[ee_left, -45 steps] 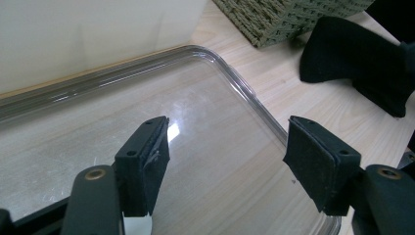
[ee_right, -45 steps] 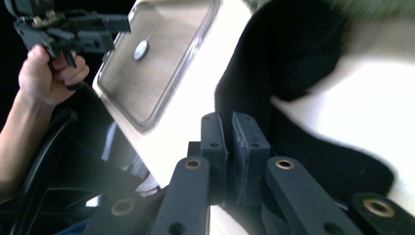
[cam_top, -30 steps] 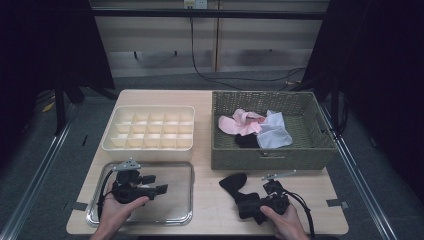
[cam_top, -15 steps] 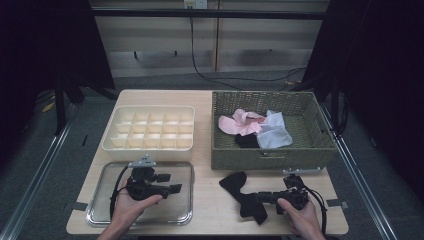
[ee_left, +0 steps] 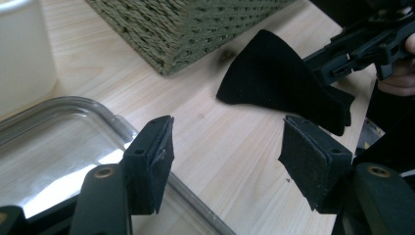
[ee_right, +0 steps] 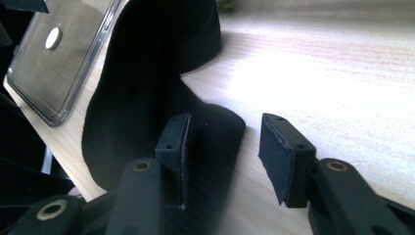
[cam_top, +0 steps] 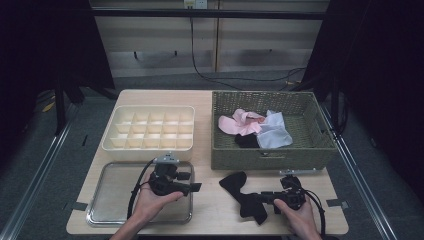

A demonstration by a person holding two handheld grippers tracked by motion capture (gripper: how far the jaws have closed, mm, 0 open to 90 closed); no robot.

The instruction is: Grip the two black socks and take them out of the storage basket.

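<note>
A black sock (cam_top: pixel 239 187) lies flat on the wooden table in front of the basket. My right gripper (cam_top: pixel 257 198) points left at it. In the right gripper view its jaws (ee_right: pixel 225 152) have just been opening. They stand apart, with the sock's (ee_right: pixel 142 88) near end on the table between them and neither pad pressing on it. My left gripper (cam_top: pixel 196 187) is held over the right edge of the metal tray (cam_top: pixel 107 200) and points right toward the sock (ee_left: pixel 279 83). Its jaws (ee_left: pixel 225 161) have just closed a little but are still wide open with nothing between them.
A woven basket (cam_top: pixel 270 152) at the back right holds a pink garment (cam_top: pixel 240 122), a pale one (cam_top: pixel 274 134) and a black one (cam_top: pixel 247 141). A white compartment box (cam_top: pixel 150 127) stands behind the tray. Bare table lies between the two grippers.
My left hand has moved right across the tray toward the sock. My right hand has drawn back to the right, the sock now lies stretched out longer, and the right jaws have opened.
</note>
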